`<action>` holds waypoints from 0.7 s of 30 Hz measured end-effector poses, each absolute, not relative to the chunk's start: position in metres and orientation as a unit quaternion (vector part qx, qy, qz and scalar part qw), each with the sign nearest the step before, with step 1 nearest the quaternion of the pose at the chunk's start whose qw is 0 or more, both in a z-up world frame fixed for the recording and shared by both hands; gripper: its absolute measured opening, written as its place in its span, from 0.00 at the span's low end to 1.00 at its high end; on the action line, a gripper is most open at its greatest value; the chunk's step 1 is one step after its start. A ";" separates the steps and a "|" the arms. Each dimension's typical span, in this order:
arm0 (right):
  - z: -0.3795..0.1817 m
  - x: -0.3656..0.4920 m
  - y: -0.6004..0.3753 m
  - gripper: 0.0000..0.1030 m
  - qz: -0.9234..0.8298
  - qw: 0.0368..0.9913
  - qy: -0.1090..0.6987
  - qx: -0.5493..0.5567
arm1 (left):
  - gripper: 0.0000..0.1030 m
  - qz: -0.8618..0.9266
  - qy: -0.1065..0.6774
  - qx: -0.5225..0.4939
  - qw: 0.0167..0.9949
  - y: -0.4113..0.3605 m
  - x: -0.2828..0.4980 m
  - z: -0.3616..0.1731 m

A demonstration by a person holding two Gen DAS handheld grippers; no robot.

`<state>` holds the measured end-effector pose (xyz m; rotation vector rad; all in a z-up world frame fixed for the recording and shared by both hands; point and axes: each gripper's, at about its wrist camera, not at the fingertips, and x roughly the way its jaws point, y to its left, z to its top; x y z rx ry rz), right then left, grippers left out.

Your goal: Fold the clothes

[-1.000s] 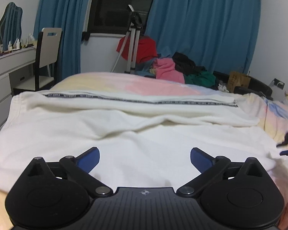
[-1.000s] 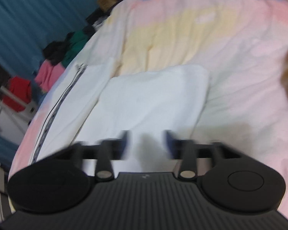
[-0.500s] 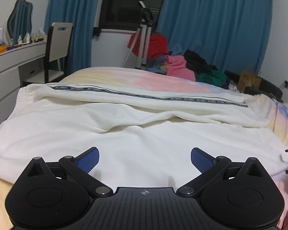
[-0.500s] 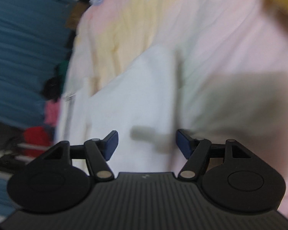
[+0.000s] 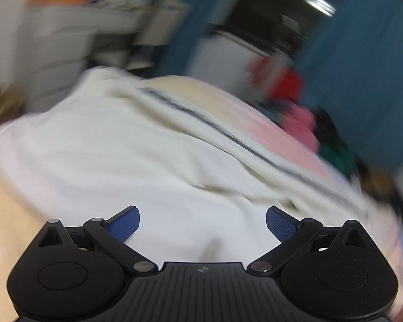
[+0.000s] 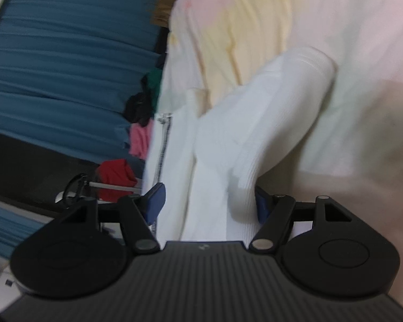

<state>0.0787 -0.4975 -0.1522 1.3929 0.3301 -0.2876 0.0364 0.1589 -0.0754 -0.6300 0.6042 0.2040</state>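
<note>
Two grippers, one garment. Left gripper (image 5: 202,221): jaws spread wide, nothing between the blue pads (image 5: 124,225), hovering over the white garment (image 5: 137,161); frame is motion-blurred and tilted. Right gripper (image 6: 207,204): jaws wide too, with a ribbed white fold of the same garment (image 6: 258,123) running up between them. The right pad sits against or just behind the fold's edge, left pad (image 6: 154,201) is apart from the cloth, so released, not clamping. Whether the right pad actually touches the fabric I can't tell. The garment lies spread across the bed (image 5: 276,136), one dark patterned stripe (image 5: 228,136) running along its far side; a rounded ribbed end (image 6: 309,61) lies on the pastel pink and yellow sheet (image 6: 322,8). Relative to the garment: beyond its far edge, one heap of clothes with a red piece (image 5: 284,86), a pink piece (image 5: 301,128), a green piece (image 5: 335,155) and a black piece (image 6: 137,107). Behind the heap, blue curtains (image 6: 67,48) on both sides of one dark window (image 5: 263,16). One tripod-like stand (image 6: 94,185) by the red piece. Off the garment's left end, white furniture (image 5: 53,35), too blurred to count its parts. One brown box (image 6: 164,8) past the heap. Nothing blocks either gripper except the fold itself in the right wrist view.
</note>
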 end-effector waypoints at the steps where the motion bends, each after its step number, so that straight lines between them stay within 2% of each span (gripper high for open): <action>1: -0.154 0.079 -0.499 0.67 -0.134 0.743 0.153 0.638 | 0.98 0.113 0.288 -0.337 0.889 0.175 0.031 -0.074; 7: -0.152 0.075 -0.505 0.67 -0.176 0.754 0.155 0.613 | 0.98 0.208 0.251 -0.458 0.827 0.253 -0.013 -0.067; 10: -0.152 0.073 -0.509 0.66 -0.208 0.759 0.147 0.599 | 0.95 0.234 0.252 -0.550 0.761 0.287 -0.031 -0.088; 12: -0.154 0.071 -0.514 0.57 -0.231 0.760 0.144 0.590 | 0.91 0.242 0.257 -0.590 0.726 0.302 -0.037 -0.104; 17: -0.167 0.076 -0.526 0.24 -0.256 0.753 0.148 0.588 | 0.79 0.204 0.256 -0.634 0.701 0.319 -0.032 -0.129; 19: -0.169 0.078 -0.528 0.20 -0.262 0.751 0.147 0.588 | 0.70 0.179 0.257 -0.639 0.703 0.320 -0.026 -0.135; 21: -0.166 0.081 -0.527 0.14 -0.269 0.758 0.144 0.576 | 0.50 0.175 0.263 -0.632 0.708 0.315 -0.018 -0.138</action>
